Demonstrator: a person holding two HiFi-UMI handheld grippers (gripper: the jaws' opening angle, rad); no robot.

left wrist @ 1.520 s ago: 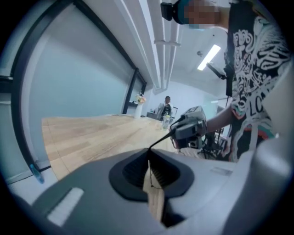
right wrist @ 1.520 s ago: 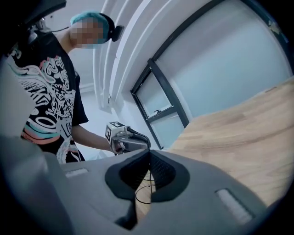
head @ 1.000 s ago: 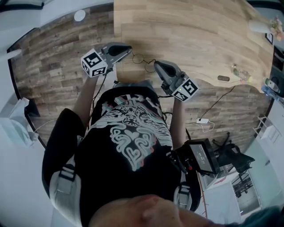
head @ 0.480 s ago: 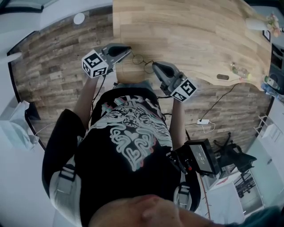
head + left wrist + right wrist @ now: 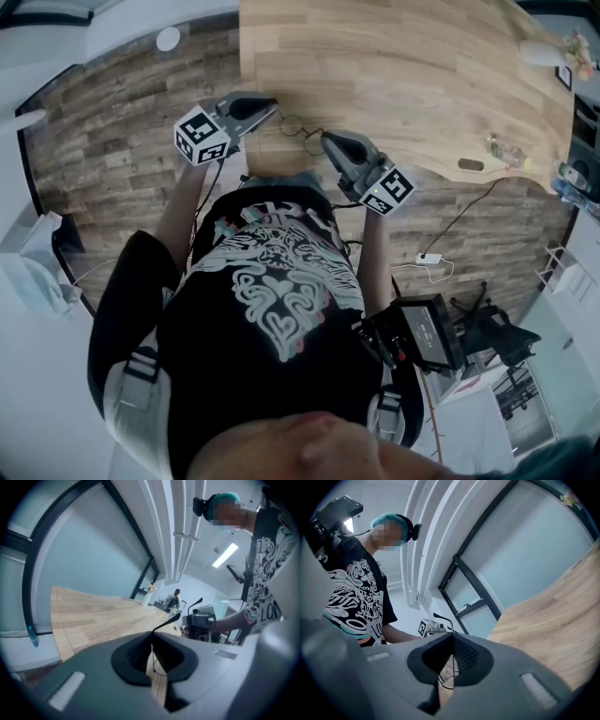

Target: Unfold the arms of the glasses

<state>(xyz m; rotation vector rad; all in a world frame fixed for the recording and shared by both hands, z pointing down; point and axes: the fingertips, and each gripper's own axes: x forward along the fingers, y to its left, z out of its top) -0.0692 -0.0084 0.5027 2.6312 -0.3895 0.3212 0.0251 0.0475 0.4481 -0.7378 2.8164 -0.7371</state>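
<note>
glasses [image 5: 298, 125]: thin wire frame, over the desk [image 5: 422, 75] close to its near edge, not far from the near-left corner, strung btw the two grippers; can't tell if it's touching the wood

left gripper [image 5: 273, 108]: fingers pinched fully together on the frame's wire; its own view shows a thin wire running down thru the slit btw the pads, w/ a dark arm tip [image 5: 168, 620] sticking up past them

right gripper [image 5: 325, 139]: same deal, clamped tight on the glasses from the other side; its view has wire loops hanging in the gap just under the closed tips and another dark tip [image 5: 440, 617] poking up behind

angle: both grippers point in at each other, left cube [image 5: 200, 134] out past the desk's left edge, right cube [image 5: 389, 190] off the near edge over the floor [image 5: 122, 122]

other desk stuff: small brown thing [image 5: 472, 166] and a clear bottle-ish item [image 5: 506, 150] by the right end of the near edge, white vase [image 5: 542, 53] at the far-right corner, all well apart from the glasses

floor: wood planks, white adapter [image 5: 428, 255] w/ a cable on it
</note>
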